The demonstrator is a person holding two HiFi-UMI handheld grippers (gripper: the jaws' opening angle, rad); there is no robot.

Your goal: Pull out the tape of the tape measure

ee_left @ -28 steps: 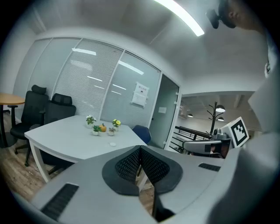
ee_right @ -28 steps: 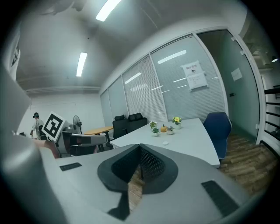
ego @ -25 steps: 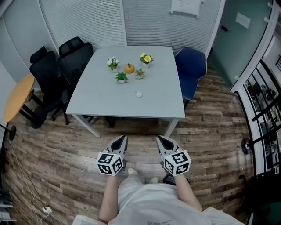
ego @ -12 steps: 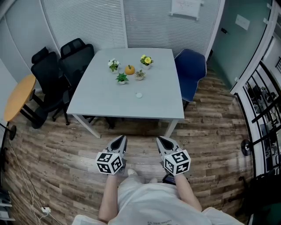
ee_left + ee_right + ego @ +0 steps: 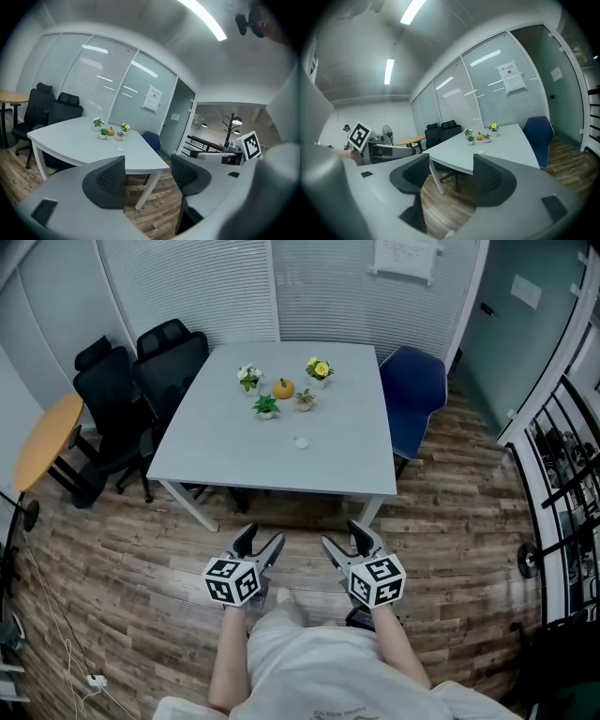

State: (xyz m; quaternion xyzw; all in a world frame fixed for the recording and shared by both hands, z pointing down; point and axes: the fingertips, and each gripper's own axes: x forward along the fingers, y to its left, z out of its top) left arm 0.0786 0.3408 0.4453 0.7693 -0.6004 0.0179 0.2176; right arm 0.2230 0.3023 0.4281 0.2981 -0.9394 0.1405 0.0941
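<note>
Both grippers are hanging low in the head view, close to the person's body. The left gripper [image 5: 262,540] is at lower centre-left and the right gripper [image 5: 344,538] at lower centre-right. Their jaws have just been opening and are standing spread, with nothing between the pads.

A small pale disc [image 5: 301,442] is lying on the table [image 5: 216,460], near the centre of the frame, just below a group of little plants [image 5: 266,406]. I am judging it to be the tape measure, though it is too small to be sure. It is lying straight up-frame from the 2 grippers, well apart from both and about midway between them, so neither hand is clearly nearer. It is looking round, so I cannot tell a long axis or where the tape end is.

The head view is giving this layout from above. Only the gripper views are showing the empty gaps between the pads, and each is catching the other gripper's marker cube [image 5: 251,145] at its edge.
</note>
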